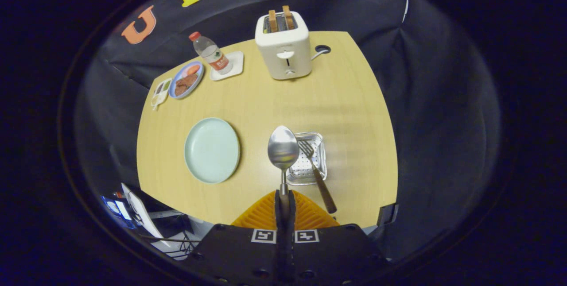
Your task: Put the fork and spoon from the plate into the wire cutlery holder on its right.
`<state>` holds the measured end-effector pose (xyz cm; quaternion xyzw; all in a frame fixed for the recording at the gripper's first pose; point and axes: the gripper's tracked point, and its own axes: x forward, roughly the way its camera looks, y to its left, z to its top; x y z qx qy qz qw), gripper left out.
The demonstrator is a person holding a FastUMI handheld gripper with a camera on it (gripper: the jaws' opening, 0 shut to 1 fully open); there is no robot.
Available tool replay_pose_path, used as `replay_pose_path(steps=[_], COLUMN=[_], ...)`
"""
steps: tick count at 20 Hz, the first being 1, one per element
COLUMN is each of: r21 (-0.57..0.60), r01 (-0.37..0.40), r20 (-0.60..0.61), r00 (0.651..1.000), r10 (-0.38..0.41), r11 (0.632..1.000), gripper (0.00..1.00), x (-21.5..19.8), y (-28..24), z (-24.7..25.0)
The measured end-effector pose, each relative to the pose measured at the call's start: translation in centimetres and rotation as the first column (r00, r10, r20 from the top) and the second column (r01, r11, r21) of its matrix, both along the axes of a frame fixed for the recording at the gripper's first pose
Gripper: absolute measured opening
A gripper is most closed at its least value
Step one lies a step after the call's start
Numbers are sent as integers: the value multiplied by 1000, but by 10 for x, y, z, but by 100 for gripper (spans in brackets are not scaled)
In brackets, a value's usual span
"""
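A round wooden table (345, 100) seen from above, with the gripper (284, 197) held high over its near edge. Its two fingers are clenched together on the handle of a metal spoon (283, 148), whose bowl points forward and faces up, hanging in the air just left of the wire cutlery holder (306, 158). Held by the handle end like this, the spoon can likely be lowered into the holder.

The fork (315, 168) is already in the holder: its tines rest inside the mesh basket and its handle sticks out over the near rim, pointing towards the table's near edge. The holder seems low and shallow, though the lens distortion makes its depth hard to judge.

The pale green plate (211, 149) sits empty to the left of the holder, near the table's left edge.

At the far edge stands a white toaster (283, 46) with two slices of toast (280, 18) raised in its slots. To its left, a water bottle (211, 52) stands on a white coaster (234, 65), beside a blue plate of food (187, 79).
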<state>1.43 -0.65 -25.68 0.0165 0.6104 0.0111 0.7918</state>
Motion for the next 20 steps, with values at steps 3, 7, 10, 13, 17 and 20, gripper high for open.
replay_pose_path(steps=[3,7,10,13,17,20], r21=[9,61,80,99,93,109], r01=[25,57,78,101,129,131], r20=[-66,-149,-187,-211,-222,-208], r00=[998,988,980,974,969,972], r10=[-24,-48,-62,-78,-106,-106], r11=[1000,997,994,990,987,985], gripper=[0,0,1,2,9,11], x=[-2,-4,0,2,3,4], y=[-14,-11,-8,-7,-10,-7], z=[-11,-26,-33,-38,-44,-45])
